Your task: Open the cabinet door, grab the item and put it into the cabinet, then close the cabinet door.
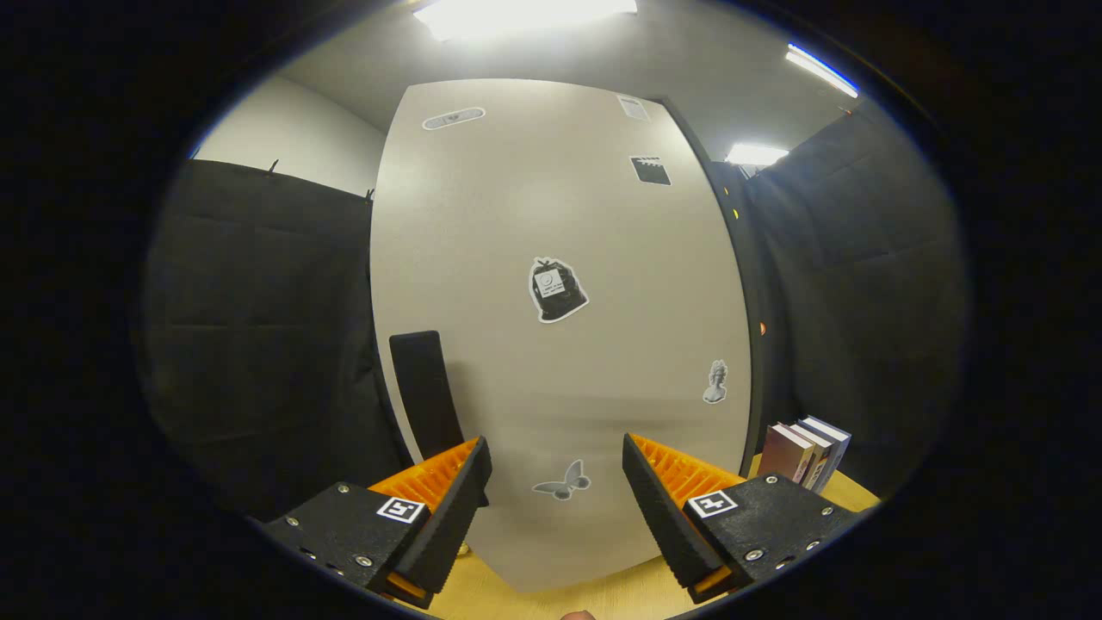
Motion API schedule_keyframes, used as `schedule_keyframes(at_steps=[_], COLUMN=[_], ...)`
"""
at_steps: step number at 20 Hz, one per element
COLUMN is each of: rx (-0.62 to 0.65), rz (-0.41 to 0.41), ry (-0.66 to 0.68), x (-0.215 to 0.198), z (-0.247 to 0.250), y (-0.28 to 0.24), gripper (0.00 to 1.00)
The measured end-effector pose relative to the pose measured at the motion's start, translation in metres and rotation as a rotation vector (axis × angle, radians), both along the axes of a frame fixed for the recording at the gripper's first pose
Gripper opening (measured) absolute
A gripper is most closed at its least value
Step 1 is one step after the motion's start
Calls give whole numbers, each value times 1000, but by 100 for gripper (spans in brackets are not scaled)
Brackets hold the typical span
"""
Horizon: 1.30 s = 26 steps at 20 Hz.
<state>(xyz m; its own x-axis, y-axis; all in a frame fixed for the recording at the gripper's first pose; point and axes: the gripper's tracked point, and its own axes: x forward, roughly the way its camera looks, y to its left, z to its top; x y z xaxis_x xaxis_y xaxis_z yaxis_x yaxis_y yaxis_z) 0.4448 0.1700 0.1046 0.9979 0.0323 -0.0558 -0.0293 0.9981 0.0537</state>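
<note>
While the cabinet door [560,344] stands shut, a tall pale panel across the middle of the frame, the gripper [557,491] faces it with its two fingers spread wide and nothing between them. The fingers rise from the lower centre of the frame, one on each side of a small butterfly sticker [562,482] low on the door. More stickers dot the panel: a dark bag-shaped one [557,290] at centre frame, a small bust figure [715,382] at lower right.

A dark upright handle [426,394] sits at the door's lower left edge, just above and beyond the left finger. It is the only visible grip point, so the opening step seems not yet done.

A few books [809,452] stand together on the wooden tabletop [603,596] at the lower right of the frame, just beside the cabinet's right edge and beyond the right finger. They are probably the item to put inside, though I cannot tell for certain.

Likely risks from here:
- The handle lies off to the left of the open jaws, so closing now would catch only air or scrape the flat panel.
- A partial grip on the narrow handle could slip as the door is pulled.
- How far the door would sweep over the table is unclear.
</note>
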Motion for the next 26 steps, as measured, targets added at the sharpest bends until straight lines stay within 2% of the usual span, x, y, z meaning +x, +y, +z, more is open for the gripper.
schedule_keyframes(at_steps=[7, 15, 21, 26], rx=[-18, -44, -63, -70], rz=[-9, 12, 29, 26], ry=[-34, -100, -103, -88], x=[9, -50, -106, -133], z=[6, 20, 2, -17], y=[9, 13, 4, -6], gripper=[95, 95, 95, 95])
